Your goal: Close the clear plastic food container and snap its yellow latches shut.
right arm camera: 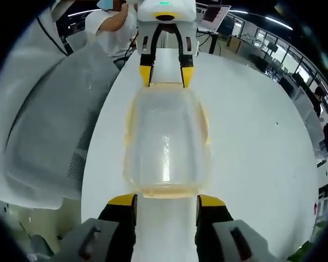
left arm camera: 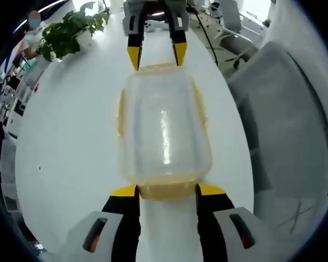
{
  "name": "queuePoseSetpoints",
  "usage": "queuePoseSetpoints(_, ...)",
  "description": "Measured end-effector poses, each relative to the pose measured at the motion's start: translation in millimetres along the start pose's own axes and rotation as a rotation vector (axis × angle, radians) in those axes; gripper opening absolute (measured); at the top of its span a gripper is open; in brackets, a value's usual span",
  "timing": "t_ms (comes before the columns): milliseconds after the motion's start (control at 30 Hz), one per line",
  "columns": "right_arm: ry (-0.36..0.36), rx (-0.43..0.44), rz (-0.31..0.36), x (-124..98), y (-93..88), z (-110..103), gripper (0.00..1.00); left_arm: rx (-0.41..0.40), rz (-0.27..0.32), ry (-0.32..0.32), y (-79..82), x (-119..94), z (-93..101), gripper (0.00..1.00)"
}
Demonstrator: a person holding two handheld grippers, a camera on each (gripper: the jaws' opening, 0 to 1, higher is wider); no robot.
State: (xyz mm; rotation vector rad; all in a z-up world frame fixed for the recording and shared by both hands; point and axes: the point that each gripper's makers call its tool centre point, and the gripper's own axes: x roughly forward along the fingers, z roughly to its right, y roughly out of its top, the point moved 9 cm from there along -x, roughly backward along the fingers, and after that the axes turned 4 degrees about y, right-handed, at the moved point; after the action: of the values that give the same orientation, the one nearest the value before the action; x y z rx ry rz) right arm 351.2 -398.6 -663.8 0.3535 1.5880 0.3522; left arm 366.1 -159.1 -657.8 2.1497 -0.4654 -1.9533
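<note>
container (left arm camera: 165, 128) lying on white worktop (left arm camera: 71, 142), lid on | left claw (left arm camera: 166, 190) sitting apart, straddling near yellow latch (left arm camera: 166, 191) | right claw (right arm camera: 166, 200) sitting apart, straddling opposite latch (right arm camera: 166, 192)

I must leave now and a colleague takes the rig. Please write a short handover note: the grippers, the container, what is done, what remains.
Left gripper: open, jaws at either side of one end latch of the container.
Right gripper: open, the same at the opposite end.
The container lies on the white table, lid on. The long side latches look folded down; whether they have clicked I cannot tell.
Left: press the two end latches shut, then check all of them.
</note>
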Motion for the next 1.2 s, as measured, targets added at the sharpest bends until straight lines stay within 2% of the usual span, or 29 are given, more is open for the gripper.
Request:
queuePoseSetpoints(233,-0.002,0.003,-0.004,-4,-2.0,-3,0.43,0.010,-0.021,-0.009,-7.3,-3,4.2,0.37)
queuePoseSetpoints(433,-0.011,0.014,0.000,-8,-2.1,-4,0.43,-0.014,-0.019,-0.003,-10.6,-7,4.5,0.38)
queuePoseSetpoints(633,-0.011,0.009,0.014,-14,3.9,-10,0.44,-0.111,0.010,0.018,-10.1,-12,4.0,0.38)
queuePoseSetpoints(800,-0.022,0.005,0.008,-16,6.7,-9,0.44,-0.147,0.024,0.033,-9.2,-16,1.8,0.37)
queuePoseSetpoints(1067,-0.064,0.069,0.059,-24,19.4,-6,0.42,-0.219,0.063,0.047,-4.5,-23,2.1,0.38)
queuePoseSetpoints(1200,-0.087,0.125,0.088,-25,28.0,-4,0.42,-0.317,0.089,0.057,-3.9,-24,-0.3,0.37)
